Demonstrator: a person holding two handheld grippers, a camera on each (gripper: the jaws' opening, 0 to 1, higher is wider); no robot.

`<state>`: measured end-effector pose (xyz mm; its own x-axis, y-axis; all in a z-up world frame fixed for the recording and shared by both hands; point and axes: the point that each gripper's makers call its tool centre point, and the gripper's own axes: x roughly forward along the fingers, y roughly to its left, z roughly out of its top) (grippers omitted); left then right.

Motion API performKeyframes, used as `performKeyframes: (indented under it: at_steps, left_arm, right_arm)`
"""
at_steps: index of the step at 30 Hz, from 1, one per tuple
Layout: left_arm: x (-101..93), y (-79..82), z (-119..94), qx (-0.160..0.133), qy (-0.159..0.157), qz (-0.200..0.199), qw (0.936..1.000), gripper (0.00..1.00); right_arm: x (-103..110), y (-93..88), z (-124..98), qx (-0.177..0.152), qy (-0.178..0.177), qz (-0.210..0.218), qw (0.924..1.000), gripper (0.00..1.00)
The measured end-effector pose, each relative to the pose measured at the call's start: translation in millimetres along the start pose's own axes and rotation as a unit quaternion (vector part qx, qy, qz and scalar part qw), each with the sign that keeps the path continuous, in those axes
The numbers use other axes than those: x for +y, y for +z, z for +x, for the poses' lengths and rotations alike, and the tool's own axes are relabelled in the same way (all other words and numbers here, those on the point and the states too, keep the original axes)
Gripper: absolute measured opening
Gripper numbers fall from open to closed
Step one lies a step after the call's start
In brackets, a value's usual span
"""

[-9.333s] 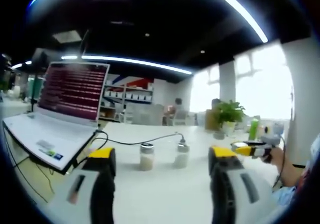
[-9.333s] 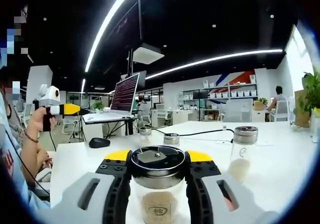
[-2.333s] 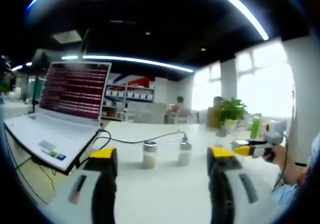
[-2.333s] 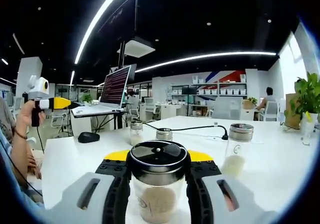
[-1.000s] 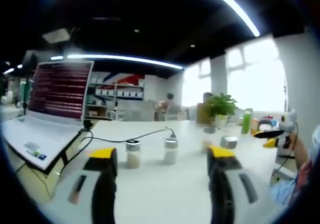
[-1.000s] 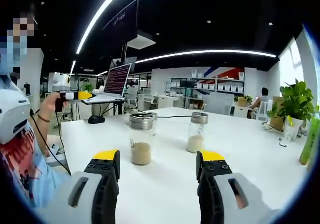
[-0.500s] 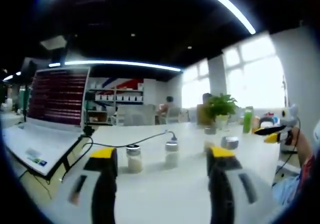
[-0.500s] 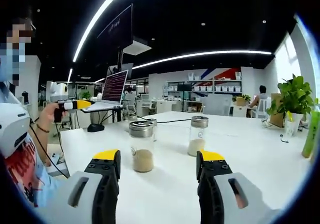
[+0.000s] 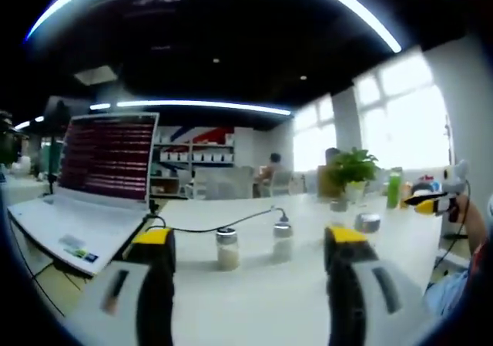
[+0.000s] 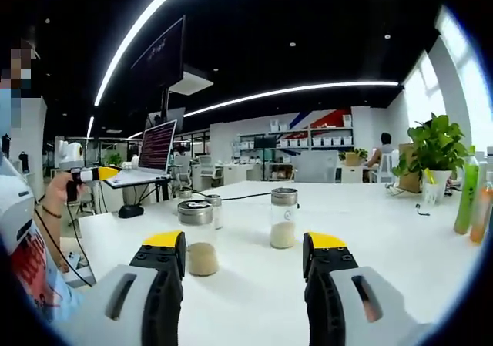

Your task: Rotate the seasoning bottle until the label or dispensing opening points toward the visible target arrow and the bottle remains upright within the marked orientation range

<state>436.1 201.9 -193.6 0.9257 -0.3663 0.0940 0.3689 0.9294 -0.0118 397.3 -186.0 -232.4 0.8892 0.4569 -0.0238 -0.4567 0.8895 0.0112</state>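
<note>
A clear glass seasoning bottle (image 10: pixel 195 238) with a round metal lid stands upright on the white worktop (image 10: pixel 385 261), about a quarter full of tan powder. In the right gripper view it sits just ahead of the right gripper (image 10: pixel 243 255), close to the left jaw's yellow tip and not touched by it. The jaws stand wide apart, holding nothing. A second, taller bottle (image 10: pixel 283 218) with paler contents stands a little farther off, nearer the middle, and a third lid (image 10: pixel 213 200) peeks from behind the first bottle.

In the left gripper view, the left gripper (image 9: pixel 244 250) is likewise spread wide with nothing between its jaws. Two small bottles (image 9: pixel 227 248) stand beyond it, beside a black cable (image 9: pixel 202 228) running across the worktop. An open laptop (image 9: pixel 81 188) with red text on its screen sits to the left. A potted plant (image 9: pixel 351 170) and a green bottle (image 9: pixel 394 188) stand farther back by bright windows. Long strip lights cross the dark ceiling of an open office.
</note>
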Motion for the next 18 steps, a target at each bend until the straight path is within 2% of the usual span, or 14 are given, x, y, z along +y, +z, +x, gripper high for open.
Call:
performKeyframes:
  at_steps: [6, 10, 15, 18]
  left_arm:
    - [9.3, -0.3, -0.1, 0.004, 0.030, 0.003, 0.9995, 0.97]
    - [10.3, 1.7, -1.0, 0.001, 0.032, 0.004, 0.9995, 0.99]
    - [7.5, 1.0, 1.3, 0.002, 0.027, -0.001, 0.9996, 1.00]
    - [6.7, 0.9, 1.1, 0.008, 0.034, 0.018, 0.9992, 1.00]
  right_arm:
    - [-9.9, 12.4, 19.3, -0.005, -0.013, -0.024, 0.9996, 0.63]
    - [-14.8, 22.0, 33.7, -0.010, -0.016, -0.038, 0.9991, 0.62]
    - [-6.1, 32.6, 49.1, -0.007, 0.001, -0.058, 0.9983, 0.61]
    - [-1.0, 40.3, 57.3, -0.012, 0.013, -0.059, 0.9981, 0.61]
